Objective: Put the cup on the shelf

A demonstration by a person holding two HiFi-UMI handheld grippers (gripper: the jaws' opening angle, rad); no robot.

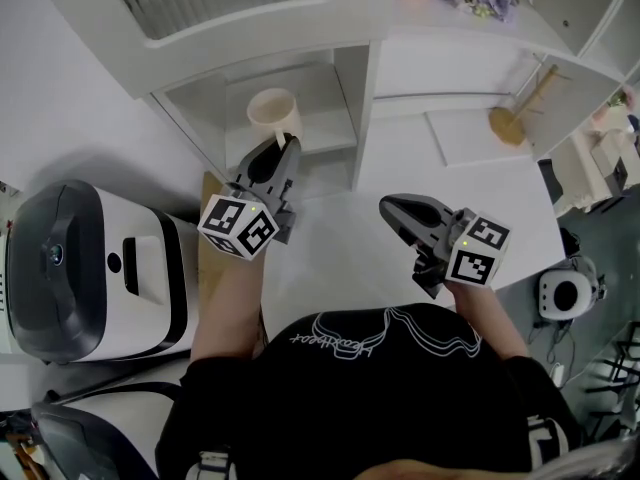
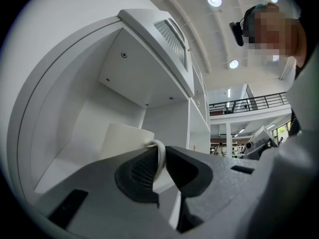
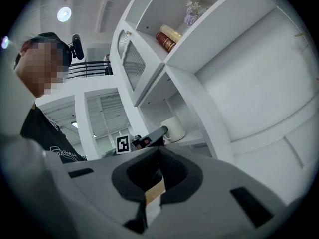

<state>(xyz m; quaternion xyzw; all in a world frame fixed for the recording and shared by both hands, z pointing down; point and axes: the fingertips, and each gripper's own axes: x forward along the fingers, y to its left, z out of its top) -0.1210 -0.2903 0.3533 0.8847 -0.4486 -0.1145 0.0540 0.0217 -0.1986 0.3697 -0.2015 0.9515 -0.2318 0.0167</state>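
The left gripper [image 1: 287, 148] is pinching the handle [image 2: 160, 159] of the white cup [image 1: 272, 110] inside the shelf [image 1: 335, 133]. The right gripper's [image 1: 392, 208] jaws are pressing together, empty.

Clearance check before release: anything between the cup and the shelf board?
Nothing visible. The left gripper holds the cup by its handle in the open compartment; the shelf board beside it looks bare.

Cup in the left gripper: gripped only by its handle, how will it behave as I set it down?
The cup looks rigid and smooth, probably ceramic, so likely fragile against the shelf. The left gripper pinches only the thin handle, so the body may pivot or slip. Its wide body should stand stably once down.
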